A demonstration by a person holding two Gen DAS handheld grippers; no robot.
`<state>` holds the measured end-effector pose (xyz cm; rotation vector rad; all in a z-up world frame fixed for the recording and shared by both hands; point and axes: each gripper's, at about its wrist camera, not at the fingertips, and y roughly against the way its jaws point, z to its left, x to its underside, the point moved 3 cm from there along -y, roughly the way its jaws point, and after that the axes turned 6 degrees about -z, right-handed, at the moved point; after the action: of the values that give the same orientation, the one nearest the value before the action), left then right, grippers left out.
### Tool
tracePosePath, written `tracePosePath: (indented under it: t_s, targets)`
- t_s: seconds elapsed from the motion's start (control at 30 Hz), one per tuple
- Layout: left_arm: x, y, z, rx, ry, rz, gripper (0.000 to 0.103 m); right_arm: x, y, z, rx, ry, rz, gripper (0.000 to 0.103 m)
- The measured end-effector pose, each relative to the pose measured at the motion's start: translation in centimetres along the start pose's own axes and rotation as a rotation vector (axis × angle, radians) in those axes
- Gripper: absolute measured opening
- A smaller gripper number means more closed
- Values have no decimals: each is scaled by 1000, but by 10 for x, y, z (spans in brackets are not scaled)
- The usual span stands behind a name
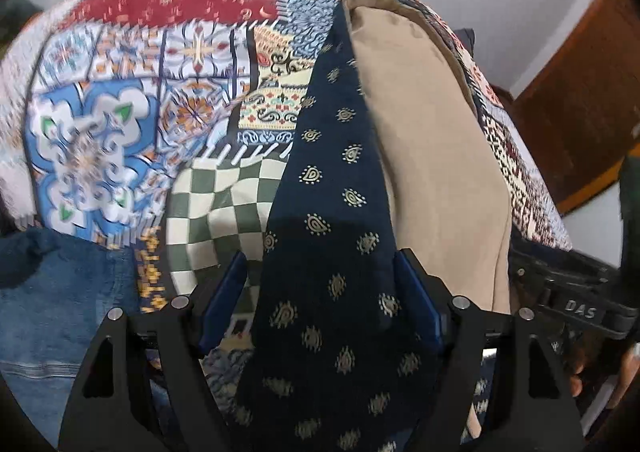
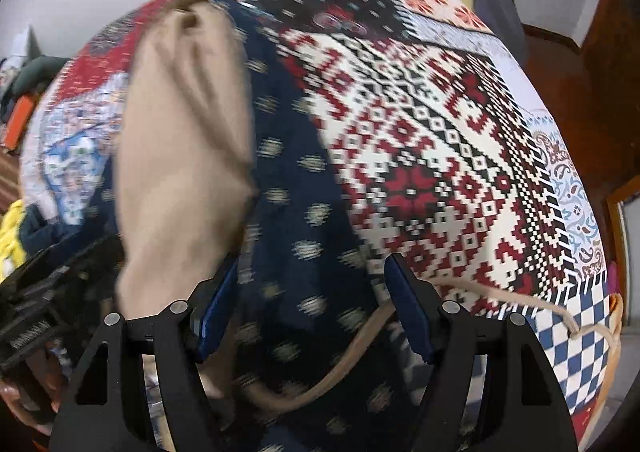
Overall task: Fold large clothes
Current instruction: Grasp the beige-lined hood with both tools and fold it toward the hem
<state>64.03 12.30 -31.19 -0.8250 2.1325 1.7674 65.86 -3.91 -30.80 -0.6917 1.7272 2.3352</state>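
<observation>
A large navy garment with gold paisley print and a beige lining lies stretched lengthwise over a patchwork-covered bed. My left gripper stands open with the navy cloth passing between its blue fingers. My right gripper is also open, the navy cloth and beige part running between and beside its fingers. A beige drawstring trails to the right. The other gripper shows at the right edge of the left wrist view.
The patchwork bedspread covers the whole bed. Blue jeans lie at the lower left of the left wrist view. A wooden door and white wall stand to the right. Yellow fabric and clutter sit at the left of the right wrist view.
</observation>
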Motion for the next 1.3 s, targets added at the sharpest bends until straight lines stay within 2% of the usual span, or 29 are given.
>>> tracePosePath:
  t_s: [0.03,0.07,0.1,0.13,0.17,0.23,0.27,0.3,0.4,0.57,0.7,0.83,1.1,1.3]
  targets:
    - [0,-1,1,3,12,-7,68,1,0,-2,-2,6,-11,58]
    - [1,1,2,11,20,-25,64,2,-1,-5,-4,4,-9,41]
    - [1,3,1,10,8,-36,56,4,-2,-6,-23,-6,0,32]
    - [1,4,0,8,-2,-42,47,6,-1,-7,-46,-20,5,17]
    - [1,8,-2,-10,-26,-49,42,7,2,-7,-50,-25,-4,11]
    - [1,14,-5,-39,-60,-59,25,9,16,-2,-13,1,-46,9]
    - [1,21,-7,-54,-82,-67,20,11,27,2,-9,24,-63,9]
    - [1,27,-9,-40,-103,-67,7,13,38,6,-9,40,-76,9]
    - [2,58,-16,-37,-164,-106,7,23,82,19,-35,100,-127,8]
    - [16,134,-32,23,-246,-155,7,58,161,41,-77,195,-189,8]
    - [36,181,-49,35,-328,-192,7,86,189,53,-87,240,-213,8]
    - [67,209,-53,46,-351,-187,7,112,203,44,-100,248,-220,8]
    - [136,221,-45,28,-397,-141,7,165,198,25,-82,221,-183,8]
    - [178,198,-26,7,-371,-50,7,193,185,8,-37,191,-148,9]
